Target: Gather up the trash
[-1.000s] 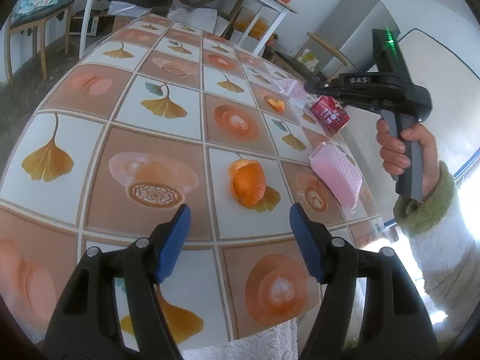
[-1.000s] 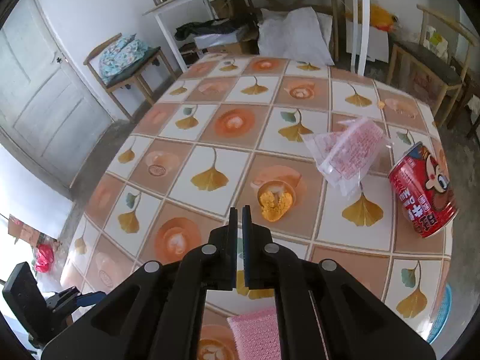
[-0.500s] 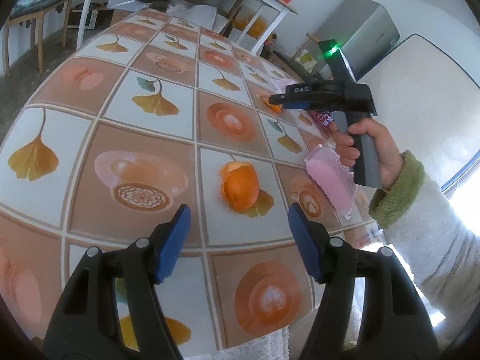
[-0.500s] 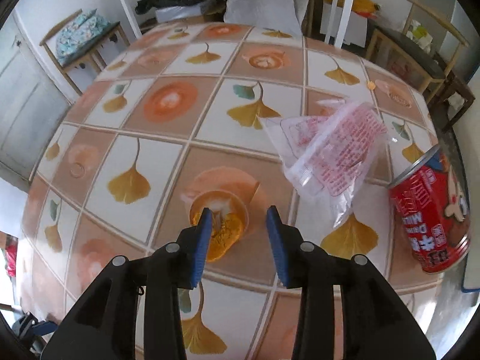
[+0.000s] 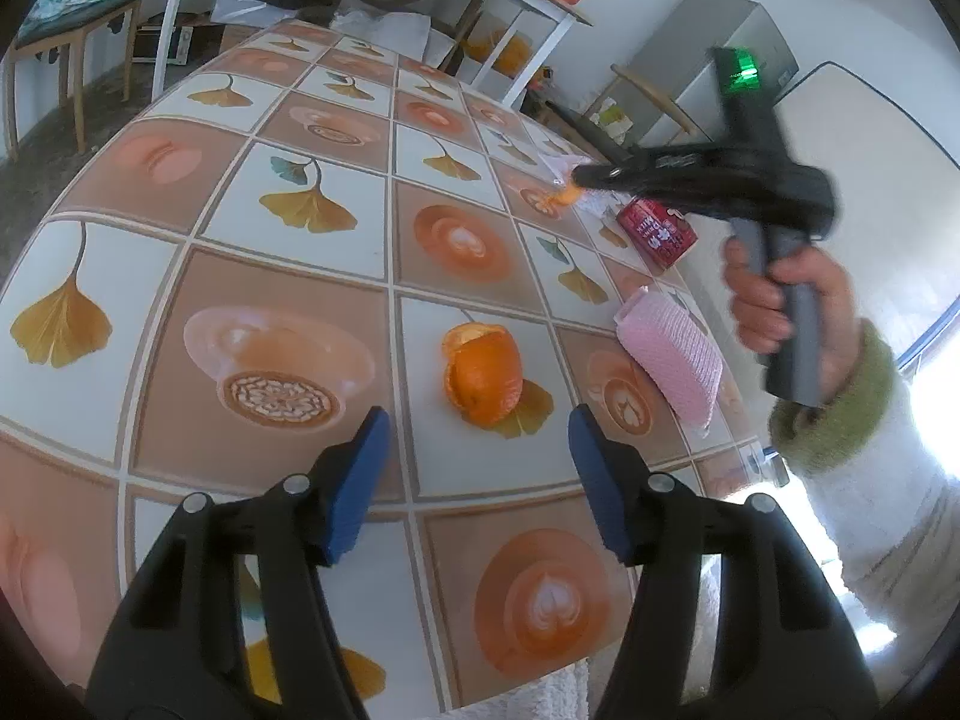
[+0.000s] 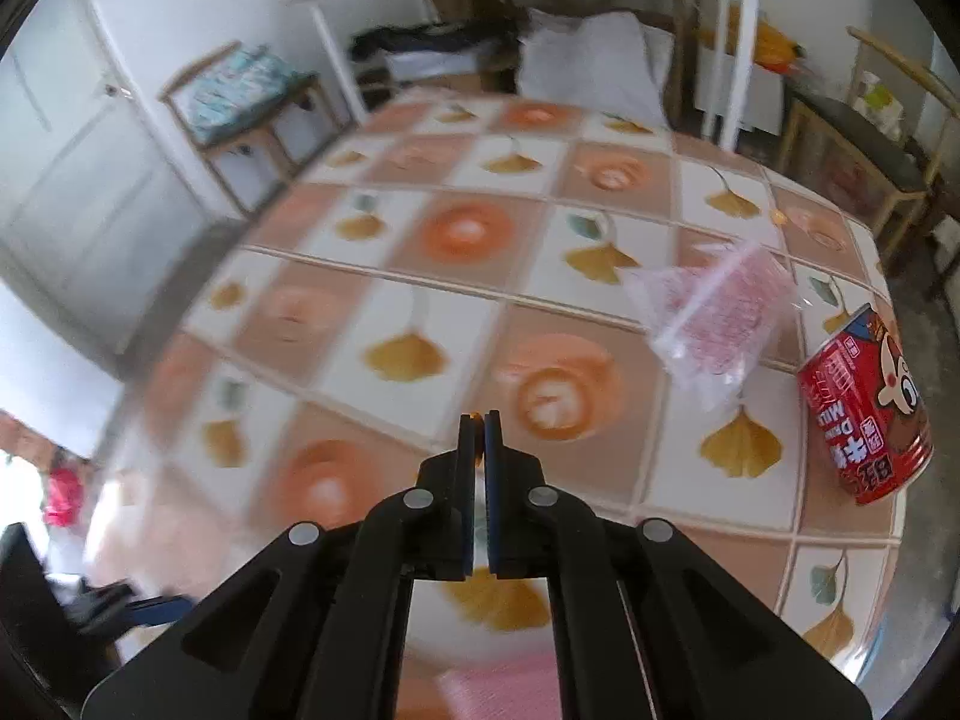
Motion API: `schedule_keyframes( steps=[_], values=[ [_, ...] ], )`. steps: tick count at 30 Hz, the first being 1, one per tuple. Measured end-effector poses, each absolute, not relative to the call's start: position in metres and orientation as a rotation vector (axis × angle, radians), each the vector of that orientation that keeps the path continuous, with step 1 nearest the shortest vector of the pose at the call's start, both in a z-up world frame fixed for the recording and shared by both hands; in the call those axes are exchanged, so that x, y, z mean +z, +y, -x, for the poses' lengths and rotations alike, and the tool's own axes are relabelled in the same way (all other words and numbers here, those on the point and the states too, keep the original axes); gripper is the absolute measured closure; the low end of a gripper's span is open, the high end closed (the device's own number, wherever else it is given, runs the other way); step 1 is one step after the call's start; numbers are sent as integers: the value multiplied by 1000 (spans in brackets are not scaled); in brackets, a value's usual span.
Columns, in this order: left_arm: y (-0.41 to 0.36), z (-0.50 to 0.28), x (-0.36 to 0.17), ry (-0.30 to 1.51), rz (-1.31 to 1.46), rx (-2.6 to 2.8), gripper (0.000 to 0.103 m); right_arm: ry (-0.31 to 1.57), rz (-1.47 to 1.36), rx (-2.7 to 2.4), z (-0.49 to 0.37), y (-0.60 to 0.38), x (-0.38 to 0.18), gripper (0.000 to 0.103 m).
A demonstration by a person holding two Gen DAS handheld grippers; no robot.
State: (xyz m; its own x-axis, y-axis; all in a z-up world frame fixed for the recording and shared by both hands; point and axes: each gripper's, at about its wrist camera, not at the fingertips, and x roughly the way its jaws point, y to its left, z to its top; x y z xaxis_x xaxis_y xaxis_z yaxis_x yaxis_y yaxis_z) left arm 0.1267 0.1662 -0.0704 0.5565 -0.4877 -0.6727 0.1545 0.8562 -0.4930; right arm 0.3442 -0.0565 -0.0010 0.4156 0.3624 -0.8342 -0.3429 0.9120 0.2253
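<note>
- A table (image 5: 300, 276) covered by a cloth patterned with ginkgo leaves and coffee cups fills most of both views.
- The left gripper (image 5: 474, 456) hangs low over the table's near edge. Its blue-padded jaws stand apart and are closing, with nothing between them.
- The right gripper (image 6: 478, 420) is carried by a hand (image 5: 780, 300) in a green-cuffed white sleeve, on the right in the left wrist view. Its jaws are clenched on a small orange scrap (image 5: 567, 195), seen as a sliver between the tips and lifted off the table.
- A folded pink cloth (image 5: 672, 348) lies near the table's right edge.
- A red can (image 6: 864, 414) lies on its side beyond the pink cloth, by the same edge.
- A clear plastic wrapper (image 6: 714, 318) with red print lies crumpled just beside the can.
- An orange peel (image 5: 483, 372) sits on the table just ahead of the left gripper, in line with the gap between its pads.
</note>
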Motion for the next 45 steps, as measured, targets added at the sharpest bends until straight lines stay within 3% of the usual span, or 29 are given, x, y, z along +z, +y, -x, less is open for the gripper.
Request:
schedule_keyframes(
  steps=[8,19,38,45],
  values=[
    [167,-126,-71,906,406,-389,51,1088,-167,782,-287,-23,33,100],
    [170,-127,-72,911,453,-424,55,1289,-71,853,-259,10,-32,100],
    [182,-146,-73,914,623,-473,58,1307,-153,867,-265,-9,-43,100],
    [166,-153,-77,957,549,-475,74,1349,-276,884,-276,-26,-55,100]
  ],
)
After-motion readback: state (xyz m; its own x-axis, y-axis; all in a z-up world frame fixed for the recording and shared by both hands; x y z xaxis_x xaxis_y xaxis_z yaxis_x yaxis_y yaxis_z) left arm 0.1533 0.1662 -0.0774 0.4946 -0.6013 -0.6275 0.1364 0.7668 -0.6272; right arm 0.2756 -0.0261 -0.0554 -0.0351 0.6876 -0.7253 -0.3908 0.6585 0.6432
